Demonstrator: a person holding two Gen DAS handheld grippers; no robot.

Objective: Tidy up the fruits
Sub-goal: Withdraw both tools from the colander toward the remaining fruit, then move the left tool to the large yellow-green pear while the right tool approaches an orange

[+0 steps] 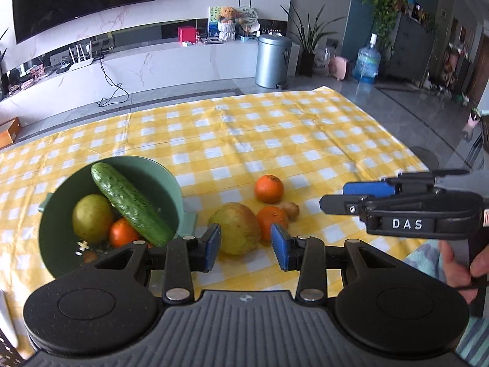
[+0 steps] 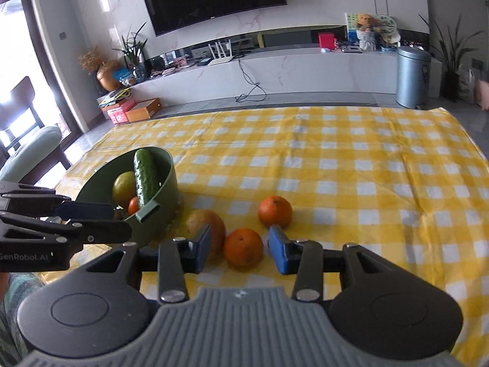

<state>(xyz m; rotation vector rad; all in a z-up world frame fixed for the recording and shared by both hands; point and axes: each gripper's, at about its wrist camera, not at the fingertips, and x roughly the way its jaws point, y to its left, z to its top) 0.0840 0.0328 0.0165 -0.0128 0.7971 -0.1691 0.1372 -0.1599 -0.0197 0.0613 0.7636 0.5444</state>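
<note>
A green bowl [image 1: 171,183] [image 2: 166,183] on the yellow checked cloth holds a cucumber [image 1: 131,205] [image 2: 145,179], a yellow-green pear [image 1: 91,218] [image 2: 123,188] and an orange [image 1: 122,232] [image 2: 133,205]. Beside it lie a loose pear [image 1: 237,227] [image 2: 214,223], a near orange [image 1: 272,218] [image 2: 243,246], a far orange [image 1: 269,188] [image 2: 275,211] and a small brownish piece [image 1: 290,209]. My left gripper [image 1: 246,246] is open, just in front of the loose pear. My right gripper [image 2: 240,246] is open around the near orange; it also shows in the left wrist view [image 1: 351,197].
The checked table [image 1: 275,128] [image 2: 366,168] stretches back and right of the fruit. A chair [image 2: 33,150] stands at the table's left. A metal bin [image 1: 272,61] [image 2: 412,76] and a white TV counter stand beyond on the floor.
</note>
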